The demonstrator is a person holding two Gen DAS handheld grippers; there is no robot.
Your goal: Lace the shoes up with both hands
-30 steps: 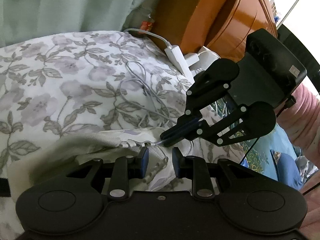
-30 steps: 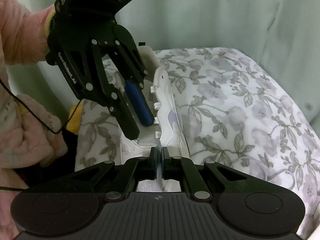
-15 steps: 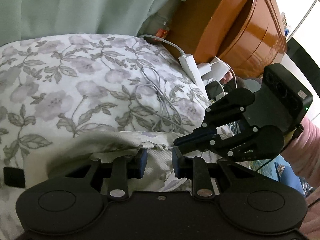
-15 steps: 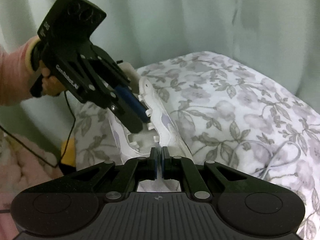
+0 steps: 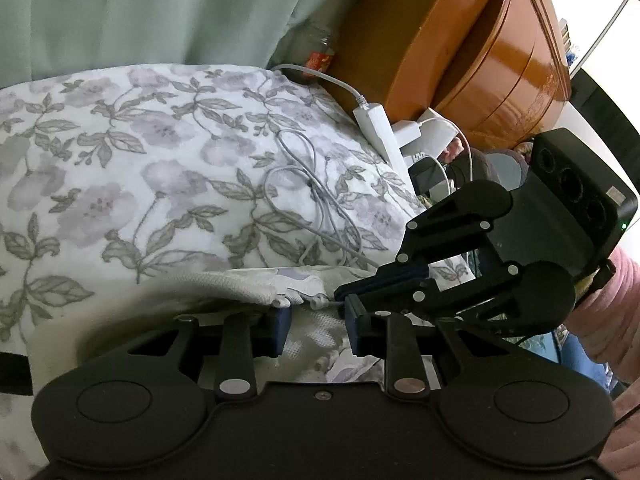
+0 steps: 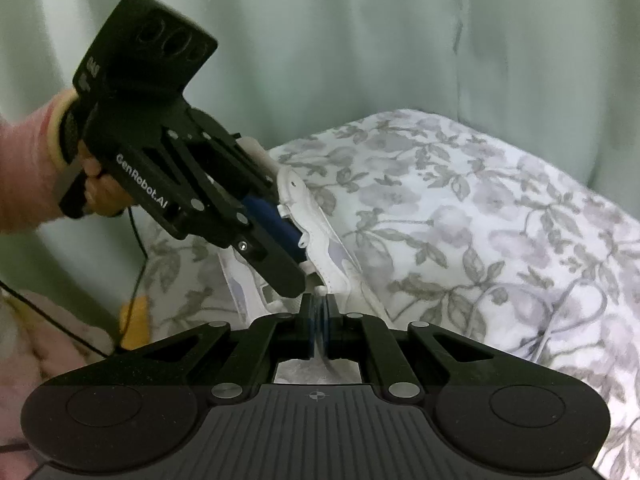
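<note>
A white sneaker (image 6: 320, 236) with lilac panels lies on the flowered bedspread (image 6: 480, 220). In the left wrist view its mesh upper (image 5: 308, 344) sits right under my left gripper (image 5: 316, 326), which is open and straddles the shoe's eyelet edge. My right gripper (image 6: 319, 326) is shut on the thin white shoelace (image 6: 319, 300), close to the shoe's front eyelets. From the left wrist view the right gripper (image 5: 344, 294) comes in from the right, its tips pinching the lace end (image 5: 320, 302). In the right wrist view the left gripper (image 6: 298, 268) slants down over the shoe opening.
A tangled white charging cable (image 5: 316, 208) and adapter (image 5: 376, 128) lie on the bedspread behind the shoe. A wooden cabinet (image 5: 460, 52) stands at the back right, and green curtains (image 6: 360, 40) hang behind. A person's pink sleeve (image 6: 24, 176) holds the left gripper.
The right gripper has sunk lower and drawn back toward the shoe's front, still pinching the lace. The left gripper has tilted flatter over the shoe and stays open.
</note>
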